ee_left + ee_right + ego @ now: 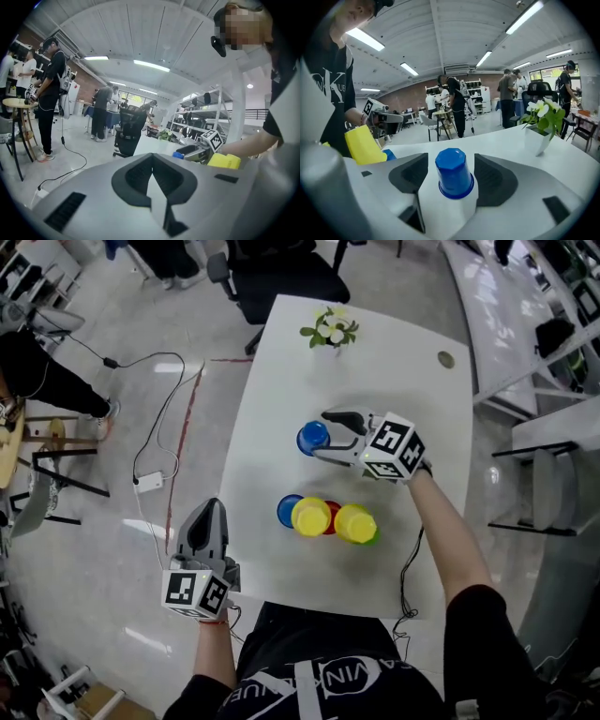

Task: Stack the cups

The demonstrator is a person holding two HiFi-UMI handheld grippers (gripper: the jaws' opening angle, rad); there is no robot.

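Observation:
A blue cup stands upside down on the white table. My right gripper is open around it, one jaw on each side, pads apart from the cup. Nearer to me is a cluster: another blue cup, a yellow cup over a red one, and a yellow cup over a green one, all upside down. My left gripper is shut and empty, hanging beyond the table's left edge.
A small pot of white flowers stands at the table's far end, with a round cable hole to its right. An office chair is behind the table. Cables lie on the floor at left. Several people stand in the background.

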